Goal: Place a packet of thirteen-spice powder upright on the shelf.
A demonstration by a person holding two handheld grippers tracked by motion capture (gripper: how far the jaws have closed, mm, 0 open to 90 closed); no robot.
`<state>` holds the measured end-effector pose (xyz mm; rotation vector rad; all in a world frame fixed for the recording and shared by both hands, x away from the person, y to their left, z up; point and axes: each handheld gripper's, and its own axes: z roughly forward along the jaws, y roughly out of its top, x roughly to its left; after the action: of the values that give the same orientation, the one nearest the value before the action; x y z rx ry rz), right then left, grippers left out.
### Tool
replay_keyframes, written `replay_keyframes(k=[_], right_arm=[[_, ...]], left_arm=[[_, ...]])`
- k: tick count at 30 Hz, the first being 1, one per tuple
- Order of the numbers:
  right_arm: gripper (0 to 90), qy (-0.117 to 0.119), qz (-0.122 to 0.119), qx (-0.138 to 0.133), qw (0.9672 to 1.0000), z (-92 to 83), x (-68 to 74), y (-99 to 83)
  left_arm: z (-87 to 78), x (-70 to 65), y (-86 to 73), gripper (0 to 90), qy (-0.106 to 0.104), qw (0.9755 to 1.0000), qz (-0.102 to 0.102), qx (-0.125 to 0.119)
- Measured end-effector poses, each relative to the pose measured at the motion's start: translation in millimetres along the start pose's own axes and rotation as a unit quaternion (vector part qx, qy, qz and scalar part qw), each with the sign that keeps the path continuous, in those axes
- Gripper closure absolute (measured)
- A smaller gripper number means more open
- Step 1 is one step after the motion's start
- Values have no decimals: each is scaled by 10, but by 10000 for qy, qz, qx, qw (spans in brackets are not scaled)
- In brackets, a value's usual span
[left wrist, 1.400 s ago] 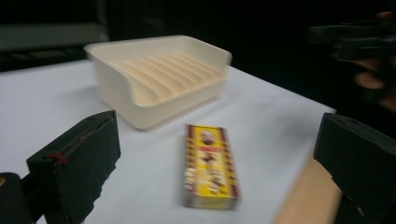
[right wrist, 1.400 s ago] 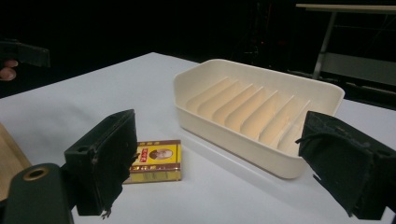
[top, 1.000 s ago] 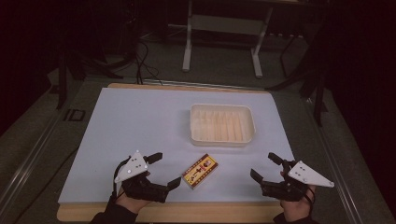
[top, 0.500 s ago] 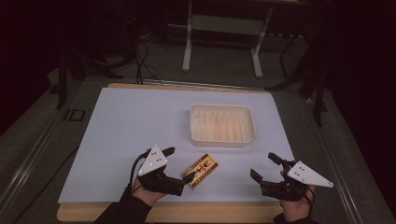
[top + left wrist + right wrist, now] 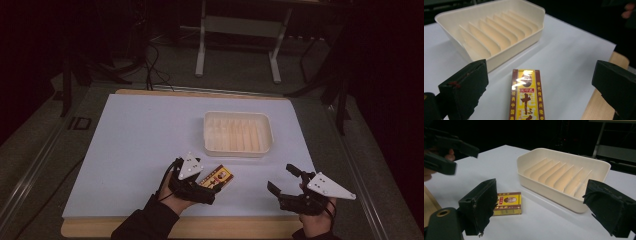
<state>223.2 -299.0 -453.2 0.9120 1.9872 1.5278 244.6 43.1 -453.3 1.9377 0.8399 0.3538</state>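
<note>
A small yellow and brown box (image 5: 217,177) lies flat on the white table near the front edge. My left gripper (image 5: 202,184) is open at the box's left end. In the left gripper view the box (image 5: 527,97) lies between the two spread jaws, and neither jaw touches it. My right gripper (image 5: 281,177) is open and holds nothing, a hand's width to the right of the box. From the right gripper view, the box (image 5: 507,203) is low on the left and the left gripper (image 5: 446,152) is at the upper left.
A cream tray (image 5: 238,114) with several upright ribs stands just behind the box, and nothing lies in it (image 5: 499,5) (image 5: 564,153). The wooden table edge (image 5: 200,227) runs along the front. Dark floor, cables and a metal stand lie beyond the table.
My left gripper has moved right, from beside the box to having its open jaws around the box's near end. The right gripper and the box have stayed put.
</note>
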Motion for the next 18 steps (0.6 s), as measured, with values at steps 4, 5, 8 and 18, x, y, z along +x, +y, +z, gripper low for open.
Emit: replay_keyframes(k=[4,5,8,18], right_arm=[[113,10,3,-17,10000,-5,1,3],[113,12,-9,-14,10000,-4,1,3],[113,23,-7,-4,10000,0,2,1],[113,46,-2,11,10000,-1,-1,-2]], left_arm=[[104,10,-7,14,79,9998,-82,157],[132,12,-10,14,38,9998,-93,191],[214,20,-28,14,28,9996,-75,284],[457,49,-127,14,48,9981,-54,604]])
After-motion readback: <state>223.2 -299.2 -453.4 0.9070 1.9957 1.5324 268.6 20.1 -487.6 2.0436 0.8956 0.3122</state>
